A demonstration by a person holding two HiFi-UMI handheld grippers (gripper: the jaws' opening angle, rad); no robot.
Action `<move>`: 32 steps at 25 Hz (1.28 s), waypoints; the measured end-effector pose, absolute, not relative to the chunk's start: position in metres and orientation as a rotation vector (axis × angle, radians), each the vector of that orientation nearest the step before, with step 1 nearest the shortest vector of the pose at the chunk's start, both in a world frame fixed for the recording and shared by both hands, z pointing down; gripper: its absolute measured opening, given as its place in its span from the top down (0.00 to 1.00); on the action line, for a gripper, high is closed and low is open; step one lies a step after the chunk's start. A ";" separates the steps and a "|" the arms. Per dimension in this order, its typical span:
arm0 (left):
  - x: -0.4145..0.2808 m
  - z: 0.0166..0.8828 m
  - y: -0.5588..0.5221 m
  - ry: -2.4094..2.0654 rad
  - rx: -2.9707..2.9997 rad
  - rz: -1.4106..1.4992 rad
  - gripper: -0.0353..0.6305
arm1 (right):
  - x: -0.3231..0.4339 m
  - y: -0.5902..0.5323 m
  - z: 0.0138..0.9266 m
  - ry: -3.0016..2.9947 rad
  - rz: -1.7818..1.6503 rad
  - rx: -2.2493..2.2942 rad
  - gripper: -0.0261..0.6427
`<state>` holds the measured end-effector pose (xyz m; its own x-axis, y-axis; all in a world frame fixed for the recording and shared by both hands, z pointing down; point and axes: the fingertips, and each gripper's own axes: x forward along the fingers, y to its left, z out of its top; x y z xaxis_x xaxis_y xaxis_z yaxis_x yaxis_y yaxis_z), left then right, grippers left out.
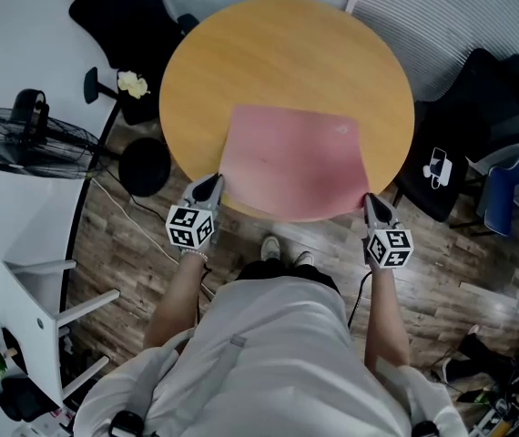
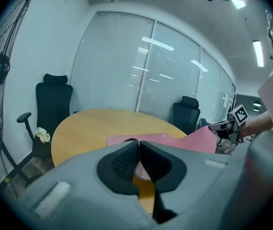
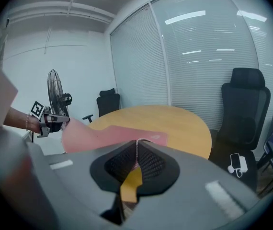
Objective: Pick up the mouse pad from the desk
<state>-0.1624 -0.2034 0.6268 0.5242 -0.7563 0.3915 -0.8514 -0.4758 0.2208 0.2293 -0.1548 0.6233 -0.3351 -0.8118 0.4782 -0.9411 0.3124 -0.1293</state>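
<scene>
A pink mouse pad [image 1: 294, 157] lies over the near half of the round wooden desk [image 1: 287, 57]. Its near edge is lifted off the desk. My left gripper [image 1: 217, 182] is shut on the pad's near left corner, and my right gripper [image 1: 367, 198] is shut on its near right corner. In the left gripper view the pad [image 2: 194, 139] runs from the closed jaws [image 2: 138, 142] across to the other gripper [image 2: 224, 126]. In the right gripper view the pad [image 3: 98, 134] sags between the closed jaws [image 3: 137, 142] and the left gripper [image 3: 55, 120].
Black office chairs stand behind the desk [image 1: 118, 16] and at its right [image 1: 478, 116]. A phone on a charger [image 1: 438, 167] lies on the right chair's seat. A floor fan [image 1: 23, 139] is at the left, with a round black stool [image 1: 144, 166] near the desk. A white shelf [image 1: 50, 299] stands at the lower left.
</scene>
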 end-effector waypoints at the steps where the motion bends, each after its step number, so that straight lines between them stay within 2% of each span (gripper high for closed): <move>1: -0.162 0.622 -0.206 -1.326 2.388 0.329 0.92 | 0.229 -0.157 0.620 -2.265 0.551 1.579 0.94; 32: -0.148 0.496 -0.250 -1.394 2.524 0.057 0.93 | 0.205 -0.202 0.492 -2.422 0.279 1.658 0.94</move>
